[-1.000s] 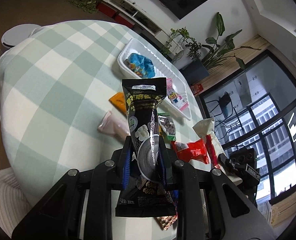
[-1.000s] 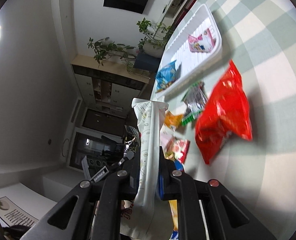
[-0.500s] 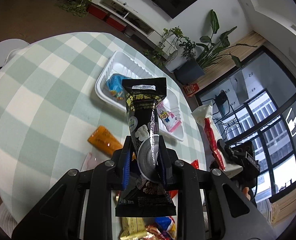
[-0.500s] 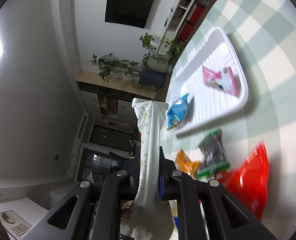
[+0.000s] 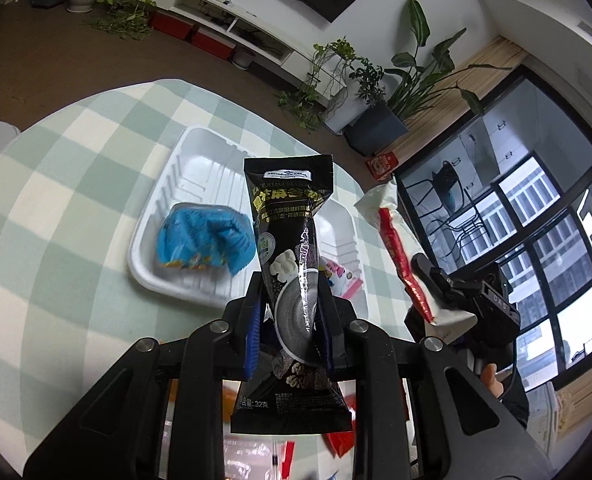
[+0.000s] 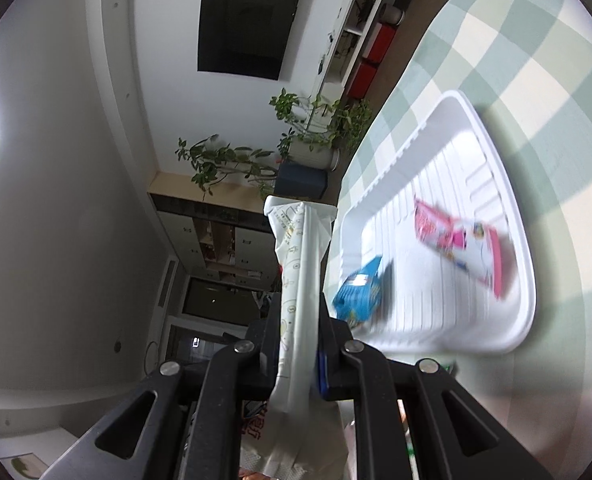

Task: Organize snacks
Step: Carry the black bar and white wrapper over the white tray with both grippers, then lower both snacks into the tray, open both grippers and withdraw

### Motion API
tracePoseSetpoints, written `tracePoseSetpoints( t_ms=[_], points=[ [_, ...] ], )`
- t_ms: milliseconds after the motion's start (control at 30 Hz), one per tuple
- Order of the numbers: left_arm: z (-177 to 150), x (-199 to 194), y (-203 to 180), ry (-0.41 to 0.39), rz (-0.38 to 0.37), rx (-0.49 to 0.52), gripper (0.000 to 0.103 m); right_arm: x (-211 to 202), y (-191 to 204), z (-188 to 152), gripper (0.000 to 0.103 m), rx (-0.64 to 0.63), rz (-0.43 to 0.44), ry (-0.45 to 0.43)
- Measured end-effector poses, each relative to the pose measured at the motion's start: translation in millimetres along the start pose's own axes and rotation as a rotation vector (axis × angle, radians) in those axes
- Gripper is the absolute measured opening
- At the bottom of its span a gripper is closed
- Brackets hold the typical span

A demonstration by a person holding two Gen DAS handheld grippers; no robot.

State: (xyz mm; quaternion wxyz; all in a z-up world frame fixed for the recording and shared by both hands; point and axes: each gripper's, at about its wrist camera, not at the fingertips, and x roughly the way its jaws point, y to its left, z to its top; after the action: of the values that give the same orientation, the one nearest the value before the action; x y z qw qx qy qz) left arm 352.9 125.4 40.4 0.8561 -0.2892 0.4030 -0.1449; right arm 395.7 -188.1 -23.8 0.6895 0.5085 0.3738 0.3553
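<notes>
Your left gripper (image 5: 290,320) is clamped on the black snack packet (image 5: 292,280). The blue pads pinch its lower middle; the top seal stands up past the fingertips and the bottom flares out below them. It is glossy black with yellow lettering, a grey bowl and white pieces printed on it.

Your right gripper (image 6: 297,332) is clenched on the white snack packet (image 6: 299,280). That packet runs lengthwise between the fingers, top seal well beyond the tips, tail hanging behind the pads. It is pale with faint line drawings on one face and a red stripe on the other, seen from the left wrist.

Landmark: the white tray (image 5: 152,216) on the green-checked tablecloth (image 5: 68,184). The black packet hangs above the tray's near rim. The white packet is held off the tray's side, clear of it. Inside the tray lie a blue packet (image 5: 206,242) and a pink packet (image 6: 461,246), apart.
</notes>
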Motion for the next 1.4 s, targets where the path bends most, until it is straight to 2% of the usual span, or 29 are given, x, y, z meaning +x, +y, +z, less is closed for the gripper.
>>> tracePoseSetpoints(
  t_ms=[233,600,700,767,833,967,1300,1400],
  points=[
    [18,42,-5,0.04,0.03,0.028,0.021,14,-20,22,0.014,0.031,-0.051,-0.016],
    [30,111,-8,0.089,0.105,0.097,0.021,28,-27,33,0.018,-0.02,-0.156,-0.009],
    [32,123,-14,0.081,0.147,0.145,0.022,29,-23,34,0.023,-0.071,-0.212,-0.017],
    [33,130,-16,0.077,0.171,0.162,0.023,28,-23,35,0.035,-0.086,-0.233,-0.02],
    [35,136,-14,0.076,0.185,0.164,0.023,27,-22,36,0.038,-0.099,-0.242,-0.023],
    [38,138,-16,0.044,0.206,0.188,0.027,26,-16,36,0.04,-0.135,-0.256,-0.026],
    [23,100,-19,0.002,0.212,0.213,0.027,19,11,24,0.047,-0.243,-0.273,-0.021],
    [12,81,-19,-0.012,0.209,0.211,0.036,14,20,16,0.049,-0.265,-0.273,-0.018]
  ],
)
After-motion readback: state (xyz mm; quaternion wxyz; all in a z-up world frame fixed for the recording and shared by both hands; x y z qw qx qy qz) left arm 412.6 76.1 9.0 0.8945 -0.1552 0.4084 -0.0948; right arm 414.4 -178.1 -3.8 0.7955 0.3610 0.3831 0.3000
